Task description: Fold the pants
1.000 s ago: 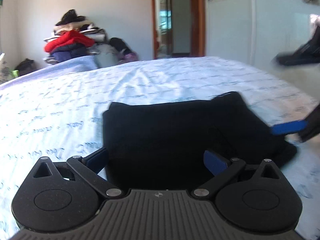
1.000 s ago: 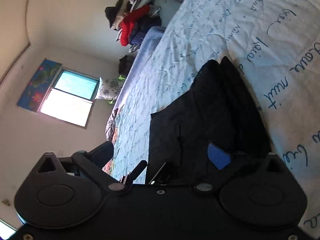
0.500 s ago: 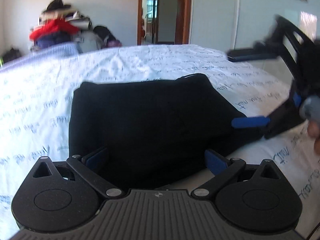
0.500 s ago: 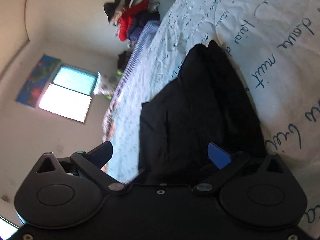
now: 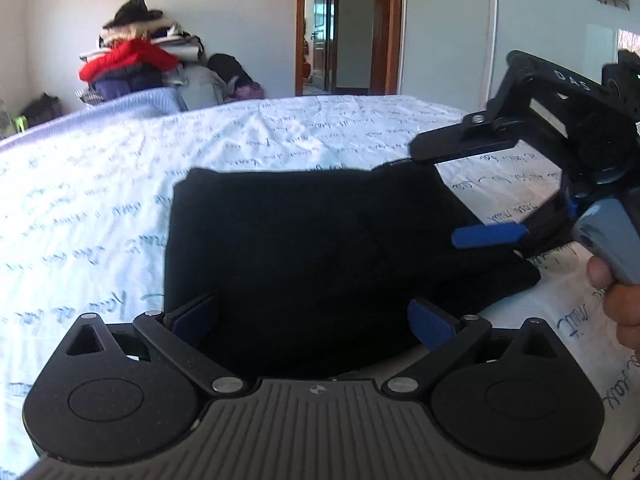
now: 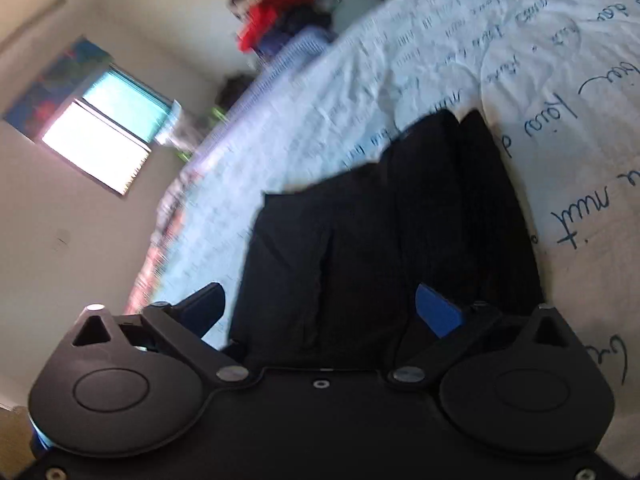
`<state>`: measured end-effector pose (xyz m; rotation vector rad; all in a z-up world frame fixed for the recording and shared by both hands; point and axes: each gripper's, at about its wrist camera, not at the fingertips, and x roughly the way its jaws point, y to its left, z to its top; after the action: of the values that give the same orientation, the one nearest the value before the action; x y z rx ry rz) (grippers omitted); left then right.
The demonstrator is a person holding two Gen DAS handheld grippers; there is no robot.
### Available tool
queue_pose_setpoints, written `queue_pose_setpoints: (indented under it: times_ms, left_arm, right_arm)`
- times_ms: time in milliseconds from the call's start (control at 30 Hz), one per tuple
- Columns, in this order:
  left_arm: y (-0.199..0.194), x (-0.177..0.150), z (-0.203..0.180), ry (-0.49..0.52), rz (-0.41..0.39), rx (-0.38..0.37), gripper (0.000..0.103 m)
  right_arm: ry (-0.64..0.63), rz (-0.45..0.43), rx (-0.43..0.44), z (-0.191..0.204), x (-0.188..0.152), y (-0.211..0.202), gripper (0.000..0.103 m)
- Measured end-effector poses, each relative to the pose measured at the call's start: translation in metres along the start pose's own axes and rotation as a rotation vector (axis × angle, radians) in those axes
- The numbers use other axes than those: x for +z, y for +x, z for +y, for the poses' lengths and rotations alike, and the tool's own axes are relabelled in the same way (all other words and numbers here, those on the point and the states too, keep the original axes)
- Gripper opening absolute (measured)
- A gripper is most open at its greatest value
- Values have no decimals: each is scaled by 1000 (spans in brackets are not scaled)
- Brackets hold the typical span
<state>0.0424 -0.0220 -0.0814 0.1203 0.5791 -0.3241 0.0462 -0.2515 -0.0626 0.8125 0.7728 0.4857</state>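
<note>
A white bedsheet printed with blue handwriting (image 5: 280, 136) covers the bed. On it, straight ahead of both sets of jaws, lie the folded black pants (image 5: 320, 240). The left gripper (image 5: 316, 318) is spread wide and holds nothing; the right gripper (image 6: 320, 310) likewise gapes over the pants' edge. Beyond the jaws stand a heap of red and dark clothes (image 5: 132, 60), a wooden doorway (image 5: 344, 28) and a bright window (image 6: 104, 136).

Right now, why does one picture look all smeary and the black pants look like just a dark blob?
The right wrist view is smeared by motion: the clothes pile and bed edge streak. The left wrist view is sharper, but the pants sit dark against the bright sheet, so their folds barely show. Both views curve at the edges from the fisheye lens.
</note>
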Motion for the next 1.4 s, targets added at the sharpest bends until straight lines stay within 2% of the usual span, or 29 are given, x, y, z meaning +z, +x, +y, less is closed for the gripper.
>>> queue_pose_setpoints:
  times_ms: [100, 200, 267, 367, 400, 433, 533, 700, 800, 900, 933, 1000, 1100, 1167, 1400]
  left_arm:
    - [-11, 8, 5, -36, -31, -10, 102]
    - [-10, 22, 14, -80, -57, 3, 102]
    - [1, 31, 17, -105, -44, 46, 102]
    - [27, 30, 20, -120, 48, 141, 103]
    - [35, 26, 22, -127, 81, 154, 103]
    - [37, 19, 26, -155, 79, 136, 102]
    - [31, 10, 42, -251, 66, 94, 103]
    - [13, 20, 41, -240, 50, 151, 101]
    - [8, 25, 38, -218, 22, 132, 102]
    - [18, 27, 29, -178, 58, 143, 102]
    - [23, 25, 28, -174, 80, 147, 103]
    - [30, 19, 30, -194, 84, 138, 103]
    - [32, 15, 36, -240, 85, 124, 103]
    - [32, 14, 37, -244, 87, 126, 103]
    - [32, 18, 33, -239, 99, 142, 103]
  right_arm:
    - [54, -45, -27, 4, 4, -22, 103]
    - [-78, -133, -86, 26, 8, -38, 103]
    - [-124, -158, -138, 35, 10, -35, 103]
    - [-170, -127, -229, 35, 8, -14, 103]
    - [-183, -99, -260, 32, 6, -5, 103]
    - [-193, -65, -295, 26, 2, 5, 103]
    - [-264, -105, -292, 21, -14, 4, 103]
    - [-253, -120, -321, 32, -5, -11, 103]
    - [-333, -142, -368, 39, -8, -13, 103]
    - [-322, -88, -421, 23, -13, -1, 103]
    - [-335, -99, -411, 18, -16, -1, 103]
    - [-405, -133, -411, 20, -28, -2, 103]
    - [-517, -130, -481, 30, -42, 6, 103]
    - [-541, -127, -512, 34, -44, 10, 103]
    - [-519, -141, -490, 31, -43, 5, 103]
